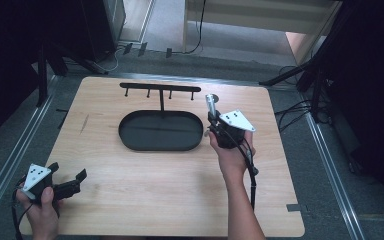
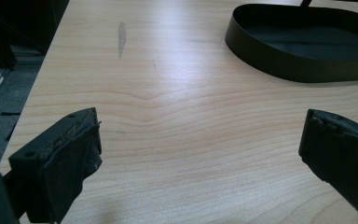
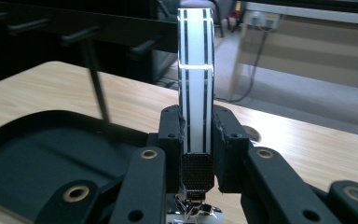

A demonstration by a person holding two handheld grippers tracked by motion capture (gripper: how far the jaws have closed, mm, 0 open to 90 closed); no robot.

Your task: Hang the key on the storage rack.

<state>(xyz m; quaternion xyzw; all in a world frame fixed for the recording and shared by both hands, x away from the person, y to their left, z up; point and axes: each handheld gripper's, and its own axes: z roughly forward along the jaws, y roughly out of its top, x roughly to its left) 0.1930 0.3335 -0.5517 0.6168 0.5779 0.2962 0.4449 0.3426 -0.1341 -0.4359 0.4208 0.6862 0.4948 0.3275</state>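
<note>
My right gripper (image 1: 214, 121) (image 3: 196, 135) is shut on a white strap with black stripes (image 1: 210, 104) (image 3: 196, 70). The strap stands upright between the jaws, above the table just right of a black oval tray (image 1: 130, 135) (image 3: 37, 158). A black mesh piece and a metal clasp hang at the strap's lower end. From the tray rises a black T-shaped rack (image 1: 161, 89) (image 3: 88, 23) with several hooks on its bar. My left gripper (image 1: 70, 171) (image 2: 200, 126) is open near the table's front left corner, nothing between its pads.
The wooden table (image 1: 170, 185) has a small round hole (image 1: 214, 96) (image 3: 252, 134) behind the strap. The tray's near rim (image 2: 279, 65) lies ahead and right of the left gripper. Dark stands and cables surround the table on the floor.
</note>
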